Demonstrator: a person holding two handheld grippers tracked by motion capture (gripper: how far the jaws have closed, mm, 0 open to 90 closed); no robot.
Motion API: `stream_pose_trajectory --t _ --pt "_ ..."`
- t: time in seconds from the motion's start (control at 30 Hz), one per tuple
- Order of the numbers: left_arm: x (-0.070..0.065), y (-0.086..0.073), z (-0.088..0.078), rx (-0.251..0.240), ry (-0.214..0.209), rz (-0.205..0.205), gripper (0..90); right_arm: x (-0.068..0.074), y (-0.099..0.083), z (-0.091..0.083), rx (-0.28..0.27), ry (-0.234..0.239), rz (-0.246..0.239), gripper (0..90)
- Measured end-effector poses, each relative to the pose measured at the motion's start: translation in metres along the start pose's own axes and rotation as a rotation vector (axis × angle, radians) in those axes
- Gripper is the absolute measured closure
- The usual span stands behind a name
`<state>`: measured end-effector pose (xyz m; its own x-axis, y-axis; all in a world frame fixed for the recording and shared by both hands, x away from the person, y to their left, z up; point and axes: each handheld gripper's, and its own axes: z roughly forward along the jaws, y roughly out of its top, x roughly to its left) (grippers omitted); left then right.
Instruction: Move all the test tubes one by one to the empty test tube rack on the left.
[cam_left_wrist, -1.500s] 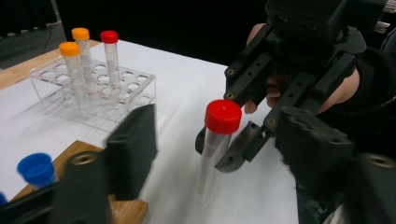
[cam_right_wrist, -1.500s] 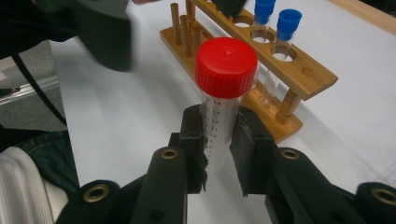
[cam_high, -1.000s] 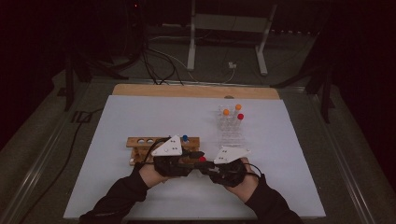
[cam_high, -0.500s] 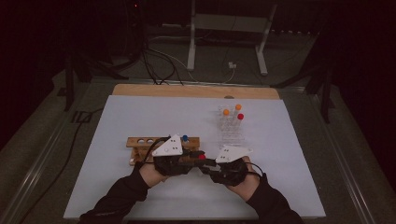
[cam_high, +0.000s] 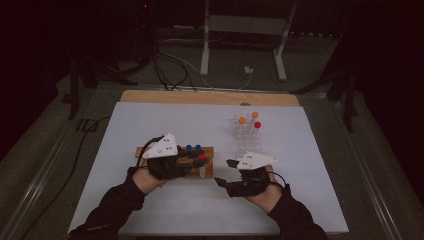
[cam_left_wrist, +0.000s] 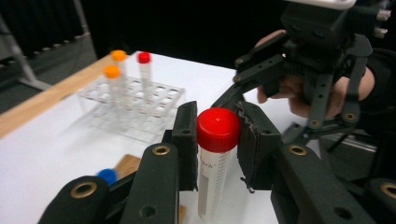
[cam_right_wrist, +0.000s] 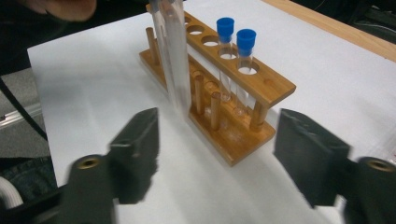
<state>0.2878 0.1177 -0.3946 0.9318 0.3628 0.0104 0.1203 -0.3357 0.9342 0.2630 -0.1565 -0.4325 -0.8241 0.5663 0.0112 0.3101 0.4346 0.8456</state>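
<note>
My left gripper (cam_high: 199, 160) (cam_left_wrist: 217, 136) is shut on a red-capped clear tube (cam_left_wrist: 212, 172) (cam_high: 201, 167), gripped just under the cap and held upright above the right end of a wooden rack (cam_high: 210, 151) (cam_right_wrist: 261, 88). In the right gripper view the tube's lower part (cam_right_wrist: 173, 60) hangs in front of the rack. Two blue-capped tubes (cam_high: 193, 148) (cam_right_wrist: 236, 35) stand in the rack. My right gripper (cam_high: 224, 173) (cam_right_wrist: 219, 128) sits to the right of the tube; its jaws have just been opening and hold nothing.
A clear plastic rack (cam_high: 247, 144) (cam_left_wrist: 140, 107) stands at the back right, holding two orange-capped tubes (cam_high: 248, 117) and one red-capped tube (cam_high: 257, 125). The white mat (cam_high: 150, 125) ends at a wooden strip (cam_high: 210, 97). Cables and a metal stand (cam_high: 240, 30) lie beyond.
The right gripper's jaws have opened and come off the red-capped tube. The left gripper has risen a little with the tube.
</note>
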Motion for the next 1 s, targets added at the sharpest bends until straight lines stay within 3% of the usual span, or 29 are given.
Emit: stream_pose_trajectory --t 0.17,0.3,0.6,0.83,1.0 --pt "0.012 0.003 -0.022 -0.015 0.063 -0.004 71.6 -0.002 0.000 0.000 -0.013 -0.008 0.028 13.6" --pt "0.023 0.004 -0.033 -0.011 0.105 -0.016 71.6 -0.004 0.000 0.000 -0.013 0.022 0.034 0.5" --pt "0.048 0.001 -0.038 -0.010 0.187 -0.042 71.6 -0.005 0.001 -0.004 -0.035 0.029 0.040 0.0" --pt "0.062 -0.010 -0.028 -0.002 0.224 -0.061 71.6 -0.005 0.001 -0.004 -0.035 0.030 0.037 0.0" --pt "0.066 -0.026 -0.021 0.005 0.215 -0.096 71.5 -0.005 0.000 -0.005 -0.036 0.033 0.034 0.0"
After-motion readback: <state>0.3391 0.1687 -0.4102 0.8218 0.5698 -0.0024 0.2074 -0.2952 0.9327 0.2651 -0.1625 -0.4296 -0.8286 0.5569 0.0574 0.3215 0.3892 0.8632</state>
